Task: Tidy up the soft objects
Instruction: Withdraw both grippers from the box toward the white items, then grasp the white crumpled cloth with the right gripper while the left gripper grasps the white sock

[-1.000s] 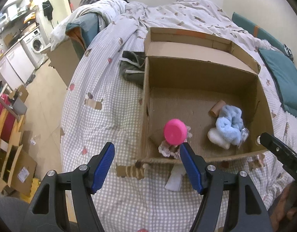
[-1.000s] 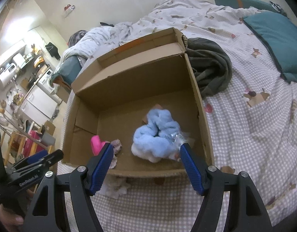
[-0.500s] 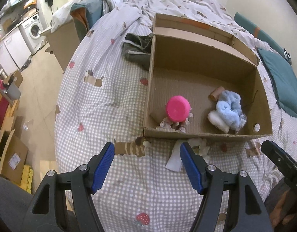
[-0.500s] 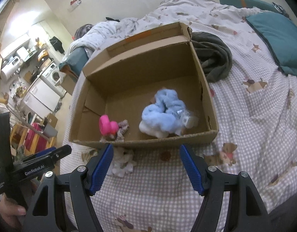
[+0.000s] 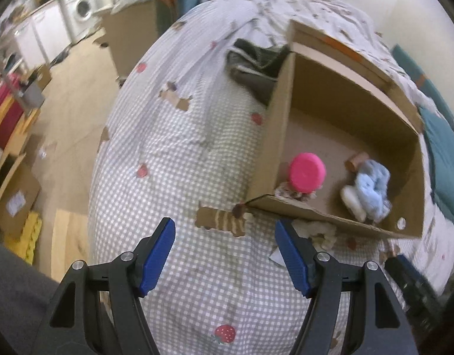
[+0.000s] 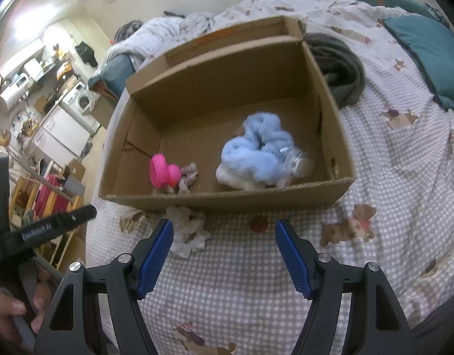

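The bed (image 6: 375, 177), under a grey-checked cover printed with dogs and strawberries, carries everything. A teal pillow (image 6: 425, 56) lies at its far right, and a dark green garment (image 6: 342, 68) is bunched against the far right corner of the box (image 6: 227, 199). The box, open-topped cardboard, sits in the middle of the bed. Inside it, at the right, a fluffy blue toy (image 6: 259, 153) lies on the floor of the box with a white piece and some clear wrap against it; at the left a pink toy (image 6: 163, 173) stands by a small mottled scrunchie (image 6: 188, 177). Outside, touching the box's near wall, a white scrunchie (image 6: 188, 230) lies on the cover.

The right tongs (image 6: 224, 251) hang over the cover, jaws wide apart and empty, the white scrunchie just ahead of the left pad. The left tongs (image 5: 225, 254) are likewise spread and empty above the cover, the white scrunchie (image 5: 318, 233) just beyond the right pad.
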Demonstrator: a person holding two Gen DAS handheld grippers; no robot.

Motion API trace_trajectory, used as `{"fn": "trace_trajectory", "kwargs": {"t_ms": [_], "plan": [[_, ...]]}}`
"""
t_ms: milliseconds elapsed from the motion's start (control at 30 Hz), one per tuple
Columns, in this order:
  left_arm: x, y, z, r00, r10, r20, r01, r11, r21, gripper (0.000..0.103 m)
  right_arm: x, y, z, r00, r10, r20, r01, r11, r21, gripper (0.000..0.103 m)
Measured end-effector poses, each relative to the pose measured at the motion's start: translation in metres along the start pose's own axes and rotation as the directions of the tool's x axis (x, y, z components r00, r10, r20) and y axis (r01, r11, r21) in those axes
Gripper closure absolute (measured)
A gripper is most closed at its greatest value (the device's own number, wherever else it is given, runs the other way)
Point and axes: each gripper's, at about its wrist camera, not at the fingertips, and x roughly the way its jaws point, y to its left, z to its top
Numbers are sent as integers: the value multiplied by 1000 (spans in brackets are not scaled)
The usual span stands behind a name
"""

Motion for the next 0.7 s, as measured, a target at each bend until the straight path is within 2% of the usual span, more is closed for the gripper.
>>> {"fn": "trace_trajectory", "kwargs": {"t_ms": [233, 433, 633, 667, 700], "plan": [[9, 1, 0, 999, -13, -47, 12, 1000, -28, 36, 36, 19, -8, 991, 35, -126, -40, 999, -37, 28], [14, 3, 2, 997, -33, -69, 29, 998, -56, 36, 81, 41, -15, 978, -5, -210, -16, 995, -99, 28], [23, 1, -3, 994, -28, -109, 24, 999, -37, 36, 103, 56, -18, 980, -35, -194, 5, 989, -151, 28], [25, -1, -5, 993, -21, -115, 18, 999, -26, 36, 104, 56, -17, 982, -25, -189, -3, 989, -145, 34], [27, -3, -7, 992, -11, -122, 9, 1000, -14, 36, 105, 56, -17, 983, -18, -185, -9, 990, -142, 48]]}}
